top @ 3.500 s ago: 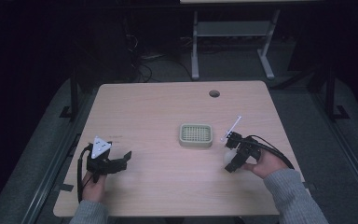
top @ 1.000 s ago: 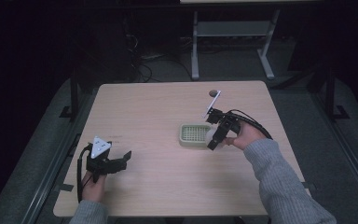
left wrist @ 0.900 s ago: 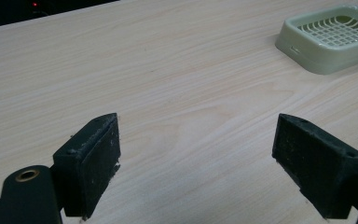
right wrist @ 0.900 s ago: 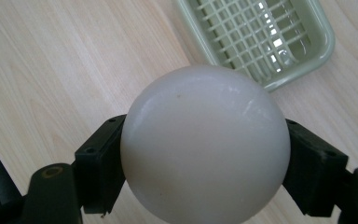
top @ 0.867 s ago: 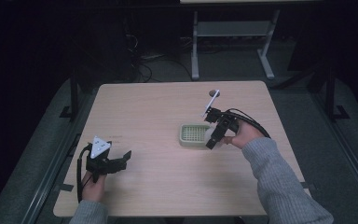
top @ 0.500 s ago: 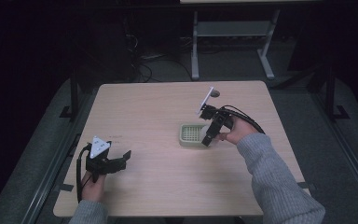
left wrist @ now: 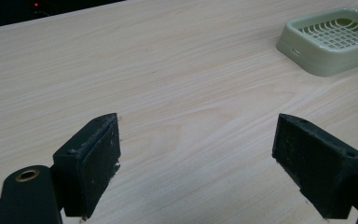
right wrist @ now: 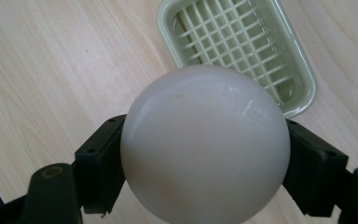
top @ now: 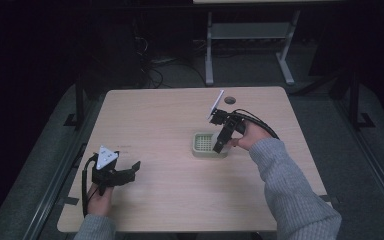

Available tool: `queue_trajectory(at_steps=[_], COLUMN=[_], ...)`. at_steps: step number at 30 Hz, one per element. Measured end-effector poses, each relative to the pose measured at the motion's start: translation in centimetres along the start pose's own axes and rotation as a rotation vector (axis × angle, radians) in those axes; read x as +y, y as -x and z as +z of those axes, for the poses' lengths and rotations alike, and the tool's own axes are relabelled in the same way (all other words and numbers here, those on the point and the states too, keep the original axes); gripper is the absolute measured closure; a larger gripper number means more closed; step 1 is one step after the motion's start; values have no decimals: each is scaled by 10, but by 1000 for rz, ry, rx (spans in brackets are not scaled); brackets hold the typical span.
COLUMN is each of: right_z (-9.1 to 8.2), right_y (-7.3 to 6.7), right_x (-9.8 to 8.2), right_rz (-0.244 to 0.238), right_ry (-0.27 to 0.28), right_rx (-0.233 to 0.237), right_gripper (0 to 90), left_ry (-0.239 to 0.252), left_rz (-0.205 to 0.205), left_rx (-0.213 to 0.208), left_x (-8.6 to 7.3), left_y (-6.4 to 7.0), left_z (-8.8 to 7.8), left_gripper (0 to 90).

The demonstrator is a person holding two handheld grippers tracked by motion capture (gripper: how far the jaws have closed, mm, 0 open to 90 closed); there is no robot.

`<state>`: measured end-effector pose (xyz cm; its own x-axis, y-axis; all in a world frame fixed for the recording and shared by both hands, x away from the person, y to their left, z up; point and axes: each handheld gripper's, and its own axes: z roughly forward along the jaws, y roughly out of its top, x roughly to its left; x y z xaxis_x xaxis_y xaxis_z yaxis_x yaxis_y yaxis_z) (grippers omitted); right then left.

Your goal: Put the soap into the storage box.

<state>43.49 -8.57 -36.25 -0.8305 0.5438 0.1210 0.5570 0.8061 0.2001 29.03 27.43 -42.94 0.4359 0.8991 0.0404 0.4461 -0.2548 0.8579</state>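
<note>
A pale green slatted soap dish (top: 207,145) sits on the wooden table (top: 170,115), right of centre. My right gripper (top: 220,146) hovers tilted down over the dish's right side. In the right gripper view its jaws are shut on a smooth white ball (right wrist: 205,144), with the soap dish (right wrist: 242,51) just beyond and below it. My left gripper (top: 132,169) rests near the table's front left corner, open, pointing right. In the left gripper view its fingers (left wrist: 91,161) stand wide apart over bare wood, and the soap dish (left wrist: 331,39) lies far off at the upper right.
A round cable hole (top: 229,100) is in the table near its far edge. A grey metal stand (top: 247,45) is on the floor behind the table. Dark floor surrounds the table on all sides.
My right gripper, holding the ball, has moved from the table's right side forward and leftward until it hangs over the soap dish. The left gripper has stayed still.
</note>
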Motion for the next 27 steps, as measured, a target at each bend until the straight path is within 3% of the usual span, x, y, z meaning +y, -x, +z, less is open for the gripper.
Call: queue_trajectory(at_steps=[21, 27], right_z=[10, 11], right_y=[5, 8], right_x=[26, 30], right_rz=[-14, -1], right_ry=[-19, -3], right_rx=[-2, -3], right_gripper=[231, 231], left_ry=[2, 2], left_rz=[-2, -3], left_rx=[2, 2], left_x=[0, 0], left_y=[0, 0], left_z=[0, 0], left_gripper=[148, 148])
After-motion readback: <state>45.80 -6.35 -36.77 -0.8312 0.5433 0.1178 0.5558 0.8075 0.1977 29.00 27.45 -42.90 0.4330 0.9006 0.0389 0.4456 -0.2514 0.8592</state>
